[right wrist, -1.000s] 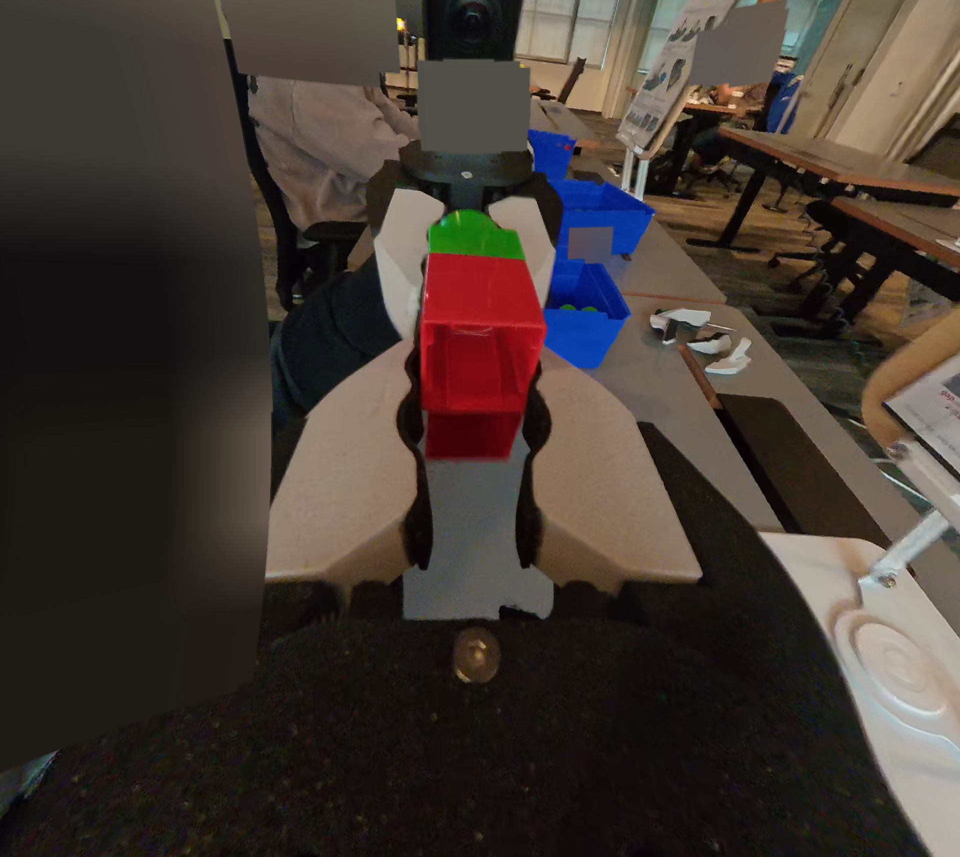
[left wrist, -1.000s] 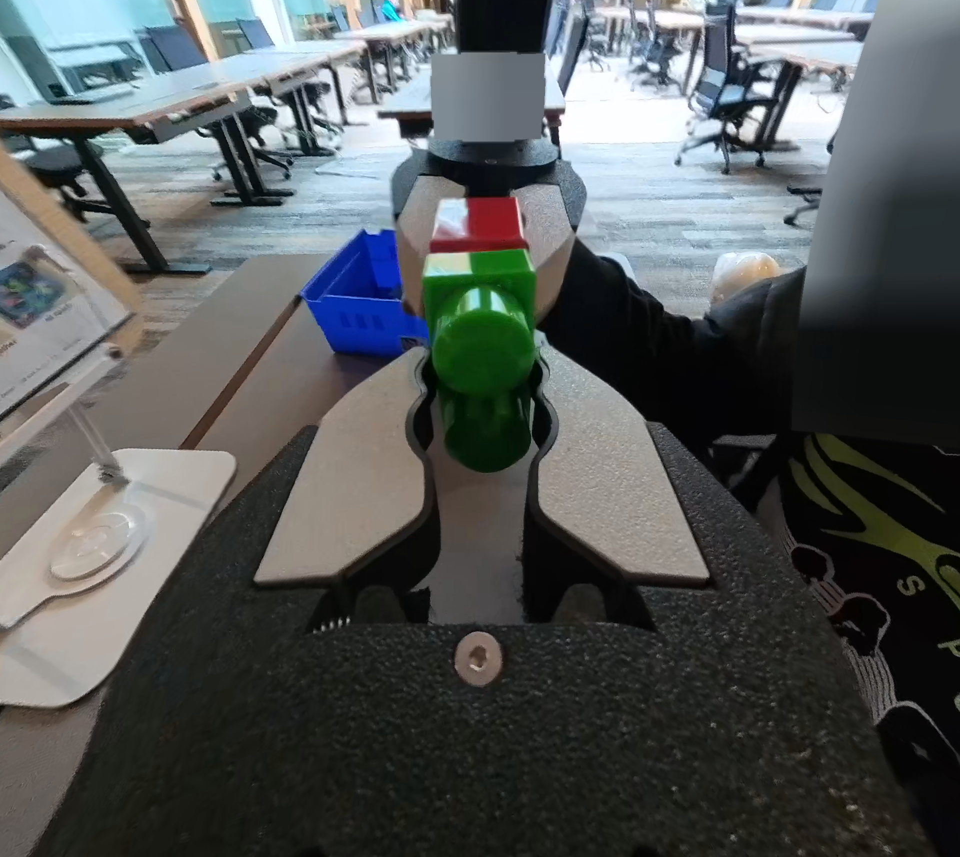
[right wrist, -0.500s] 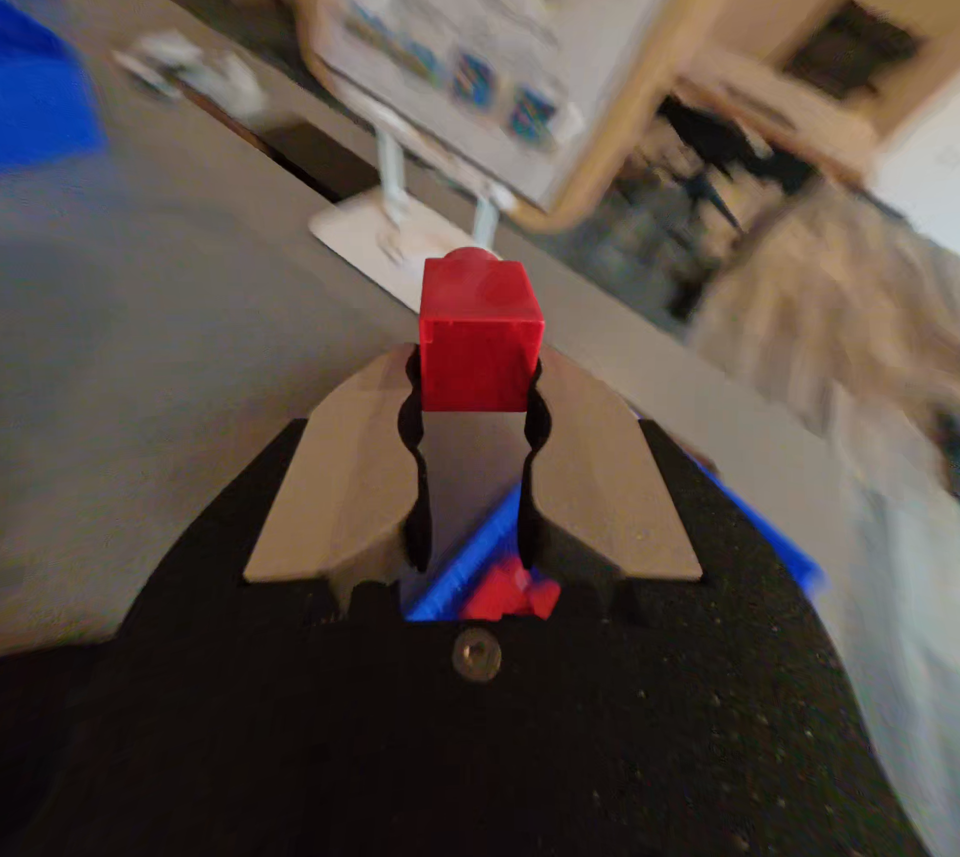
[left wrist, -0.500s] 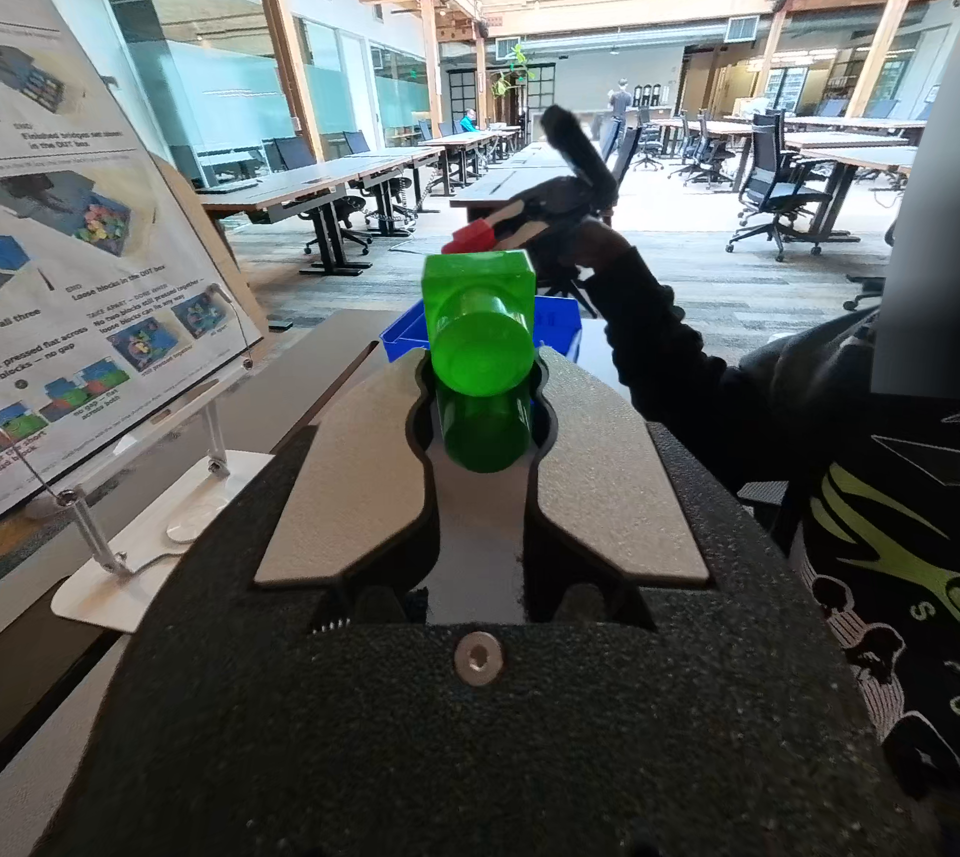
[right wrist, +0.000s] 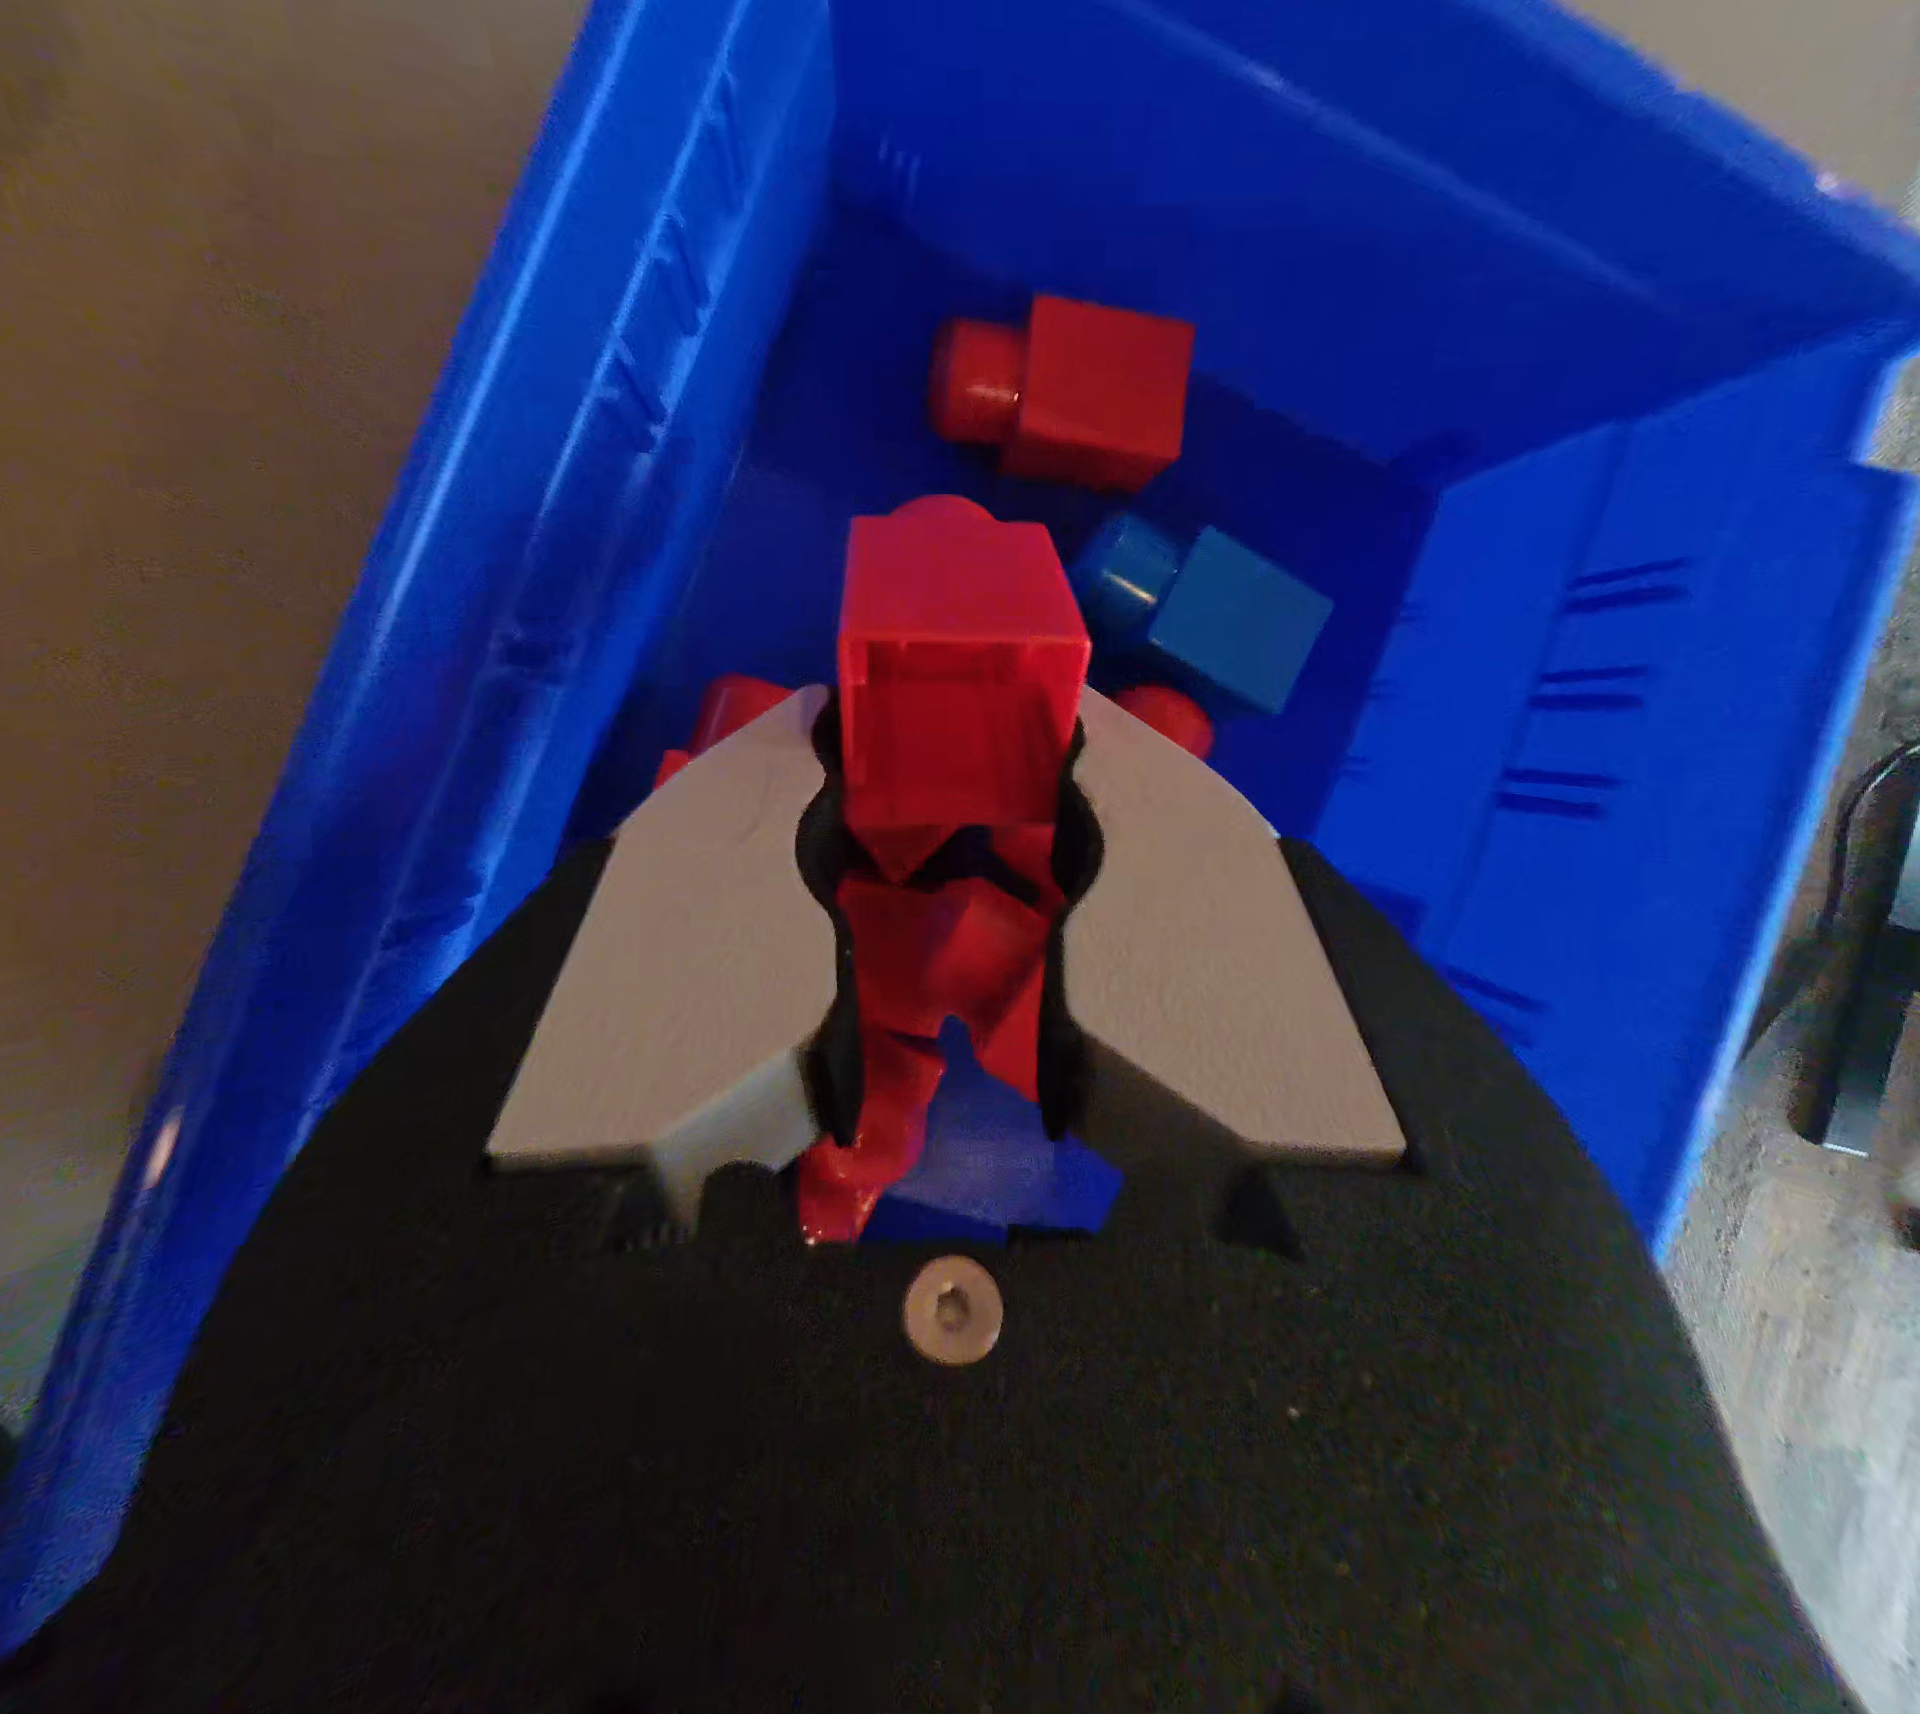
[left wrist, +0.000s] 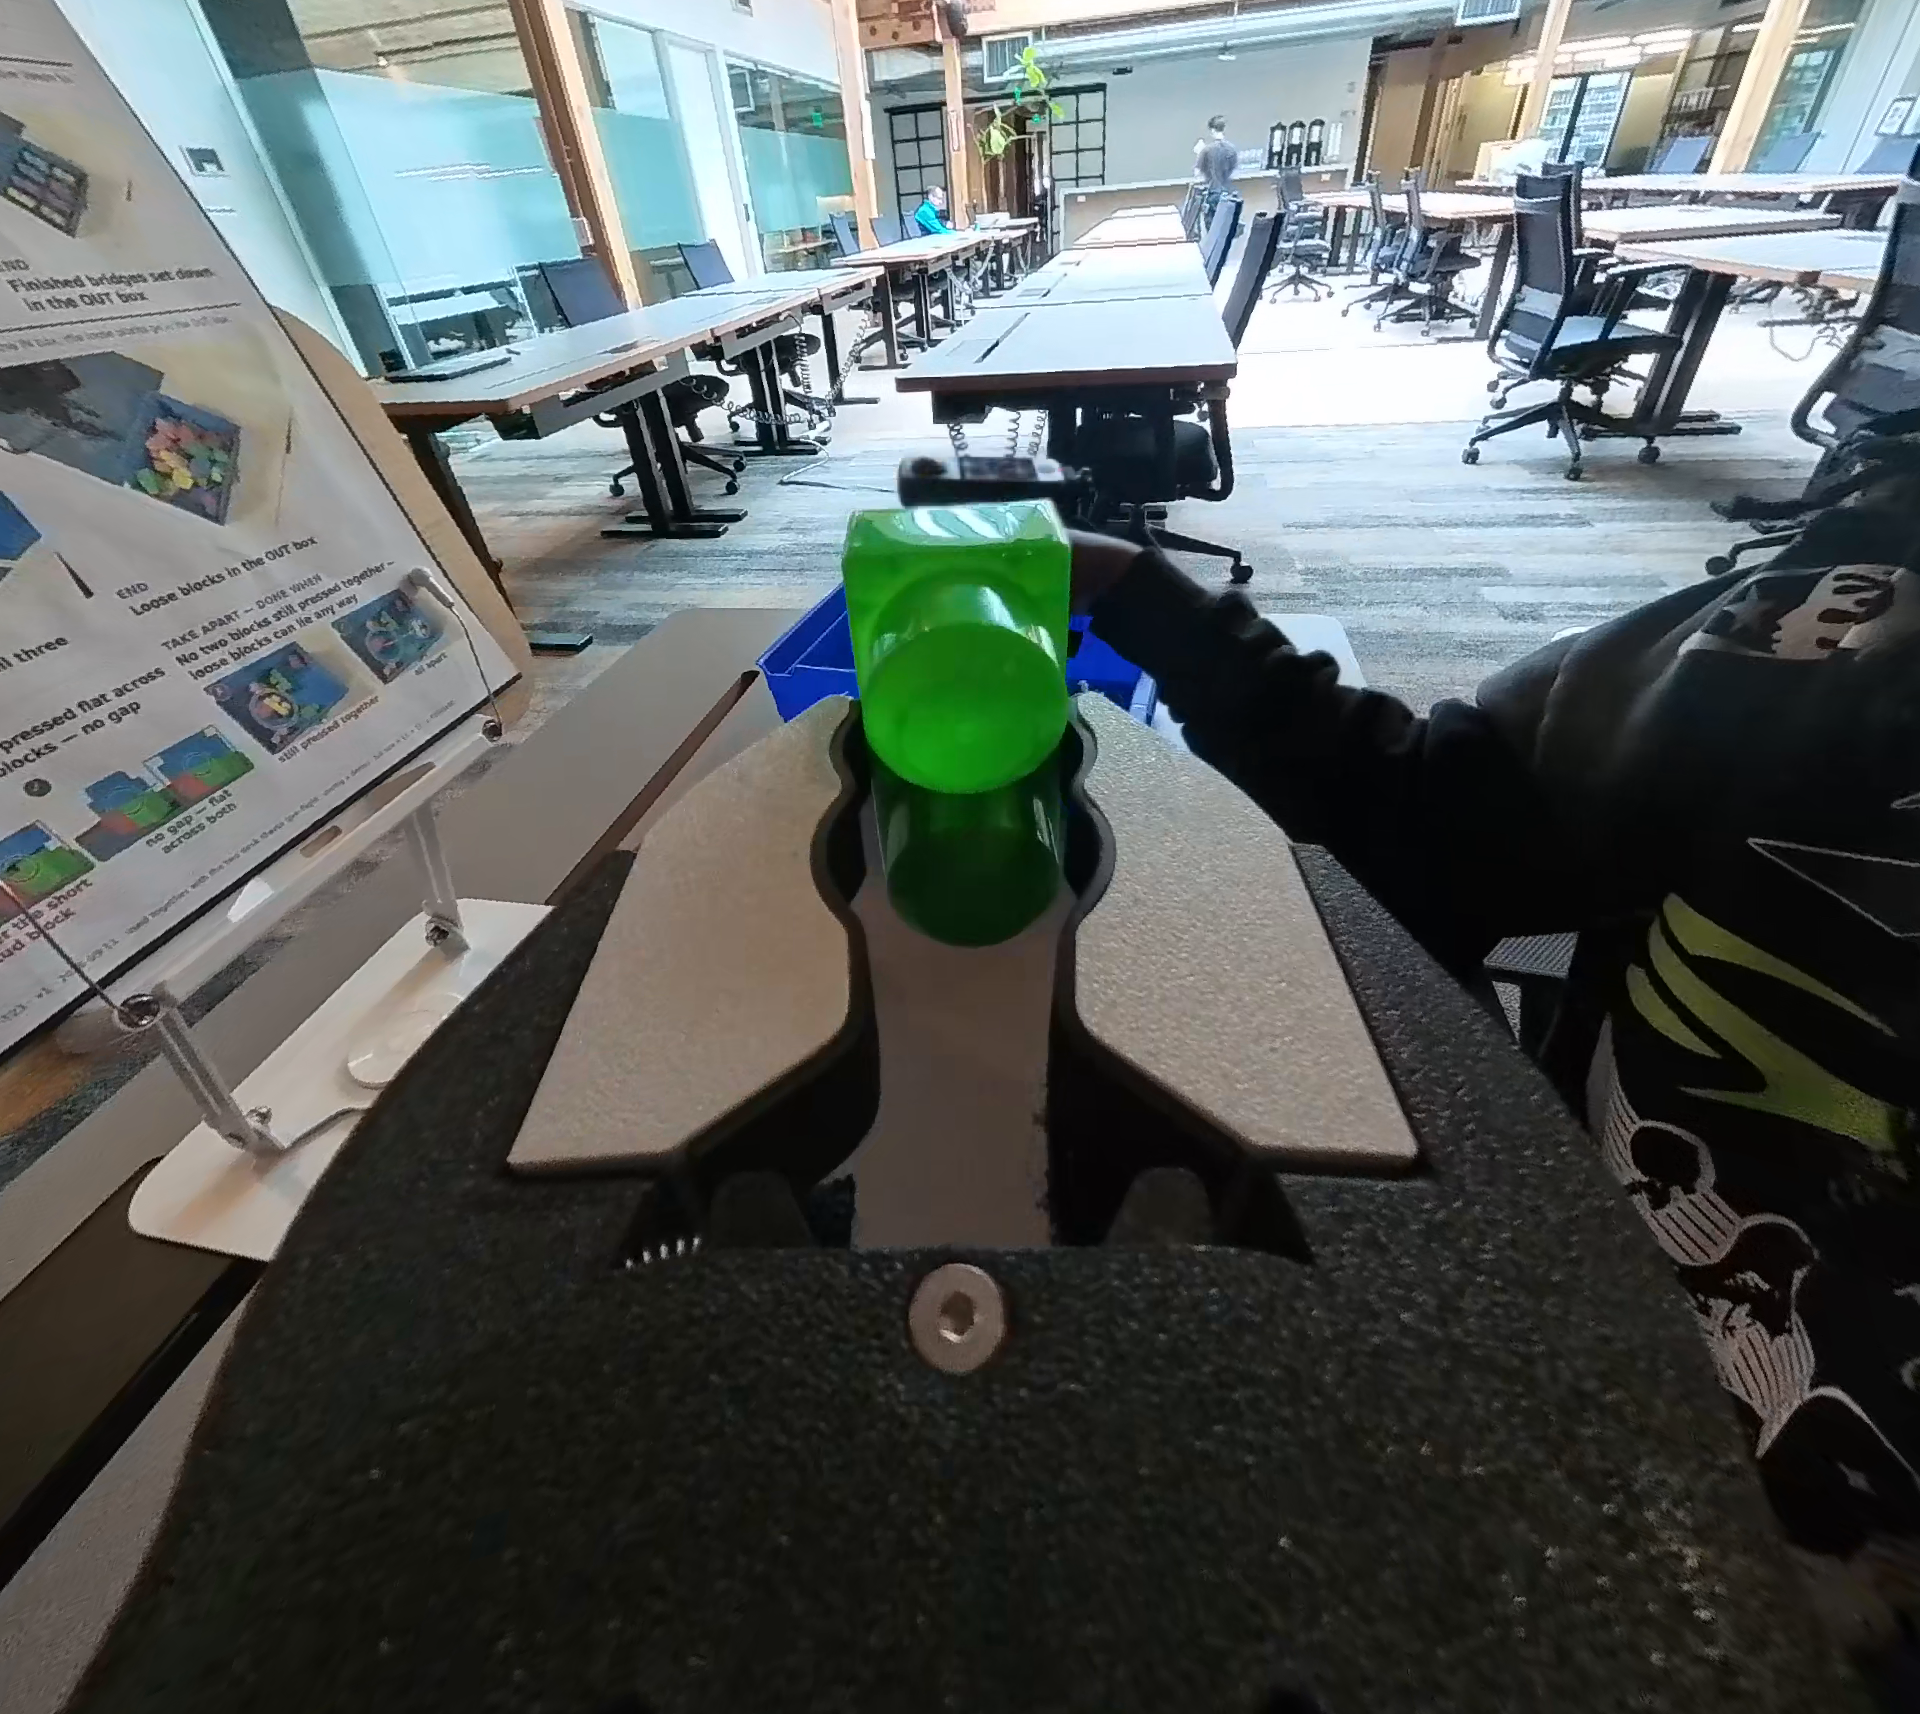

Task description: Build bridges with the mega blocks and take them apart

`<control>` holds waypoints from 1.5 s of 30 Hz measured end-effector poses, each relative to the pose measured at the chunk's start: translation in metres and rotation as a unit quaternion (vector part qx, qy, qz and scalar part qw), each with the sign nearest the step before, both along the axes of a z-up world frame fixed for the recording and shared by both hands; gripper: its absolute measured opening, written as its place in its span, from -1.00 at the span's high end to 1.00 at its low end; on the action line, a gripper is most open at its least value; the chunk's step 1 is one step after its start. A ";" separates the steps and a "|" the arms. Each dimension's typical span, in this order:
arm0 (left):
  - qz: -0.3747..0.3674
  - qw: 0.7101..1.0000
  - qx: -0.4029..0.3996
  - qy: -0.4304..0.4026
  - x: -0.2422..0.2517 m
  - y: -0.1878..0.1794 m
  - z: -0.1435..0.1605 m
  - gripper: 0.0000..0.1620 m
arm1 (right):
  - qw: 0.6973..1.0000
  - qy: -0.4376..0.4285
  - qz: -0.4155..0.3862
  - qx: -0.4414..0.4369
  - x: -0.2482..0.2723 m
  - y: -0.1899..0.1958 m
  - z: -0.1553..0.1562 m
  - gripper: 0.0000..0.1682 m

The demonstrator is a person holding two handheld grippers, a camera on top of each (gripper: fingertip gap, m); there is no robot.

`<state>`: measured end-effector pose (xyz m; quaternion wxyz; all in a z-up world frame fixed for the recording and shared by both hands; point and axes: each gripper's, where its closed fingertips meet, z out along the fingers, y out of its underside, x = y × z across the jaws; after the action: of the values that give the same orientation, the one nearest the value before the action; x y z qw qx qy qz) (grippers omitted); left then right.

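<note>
Left gripper point(left wrist: 961, 791) level, right gripper point(right wrist: 951, 771) pointing down, jaws clamped.

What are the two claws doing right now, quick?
Left gripper: closed on a green block.
Right gripper: closed on a red block, above a blue bin.

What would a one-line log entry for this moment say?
left claw: shut on green block | right claw: shut on red block, above blue bin | bin holds loose blocks
</note>
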<state>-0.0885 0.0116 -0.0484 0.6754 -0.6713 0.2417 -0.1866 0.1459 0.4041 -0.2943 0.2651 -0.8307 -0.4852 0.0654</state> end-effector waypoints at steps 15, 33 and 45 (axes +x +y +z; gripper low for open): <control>-0.011 1.000 0.003 -0.005 0.004 0.005 -0.001 0.57 | 0.961 0.245 0.079 0.097 -0.055 -0.047 0.132 0.31; -0.071 0.997 0.000 0.012 0.040 0.011 -0.004 0.57 | 0.665 0.468 0.580 -0.052 -0.195 -0.374 0.226 0.30; -0.071 0.996 -0.023 0.040 0.048 0.017 -0.015 0.57 | 0.660 0.456 0.596 -0.042 -0.191 -0.373 0.224 0.57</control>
<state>-0.0406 0.0282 -0.0630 0.6345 -0.6747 0.3113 -0.2129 -0.0446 0.0313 -0.0701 0.3220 -0.2401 -0.6913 0.6006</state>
